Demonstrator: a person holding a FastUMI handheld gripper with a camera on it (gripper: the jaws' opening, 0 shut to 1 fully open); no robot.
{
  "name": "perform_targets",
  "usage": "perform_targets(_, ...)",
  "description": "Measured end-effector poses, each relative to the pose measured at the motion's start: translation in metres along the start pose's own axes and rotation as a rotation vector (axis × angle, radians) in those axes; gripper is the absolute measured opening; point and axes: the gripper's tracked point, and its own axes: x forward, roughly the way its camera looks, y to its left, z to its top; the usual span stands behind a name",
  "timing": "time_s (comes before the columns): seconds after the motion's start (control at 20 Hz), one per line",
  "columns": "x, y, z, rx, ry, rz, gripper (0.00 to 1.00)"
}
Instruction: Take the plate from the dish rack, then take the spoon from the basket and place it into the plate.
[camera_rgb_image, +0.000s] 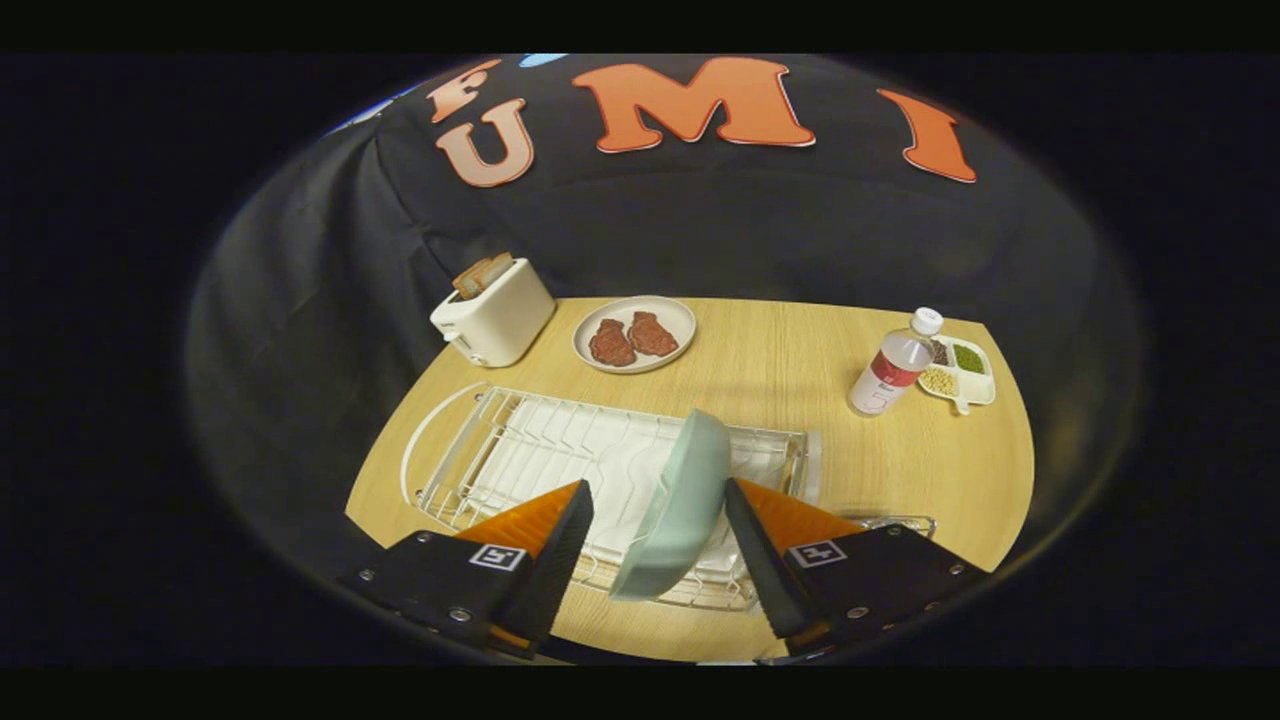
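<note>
My tongs (655, 545) stand open, with one black, orange-backed finger (560, 555) on each side of the pale green, round ceramic plate (678, 505). The plate stands on edge, tilted, in the white wire dish rack (520, 450). Clear gaps show between the plate and both fingers; neither pad touches it.

The dish rack lies on the light wooden counter (800, 370), just ahead of and partly under my fingers. Its slots to the side of the plate hold nothing else that I can see.

A piece of wire frame (900, 521) shows at the counter's near edge, just beyond my right finger; I cannot tell what it belongs to. The spoon cannot be made out.

Beyond the rack, a white two-slot toaster (493, 312) with brown bread slices (482, 273) in it stands near the far corner. Just beside it sits a beige round plate (634, 333) carrying two reddish-brown pieces of meat (630, 340). Well apart from these, at the other end of the counter, a clear plastic bottle with a white cap and a red label (893, 366) stands upright, just beside a white divided tray (962, 375) holding green, dark and pale grains in separate compartments.
</note>
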Motion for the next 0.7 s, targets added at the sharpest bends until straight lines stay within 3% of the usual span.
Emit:
perform_targets(0.25,0.023,-0.004,-0.013,0.038,0.195,-0.041,0.59)
perform_targets(0.5,0.032,-0.012,-0.029,0.046,0.299,-0.094,0.55)
perform_targets(0.7,0.035,-0.021,-0.040,0.071,0.352,-0.163,0.42)
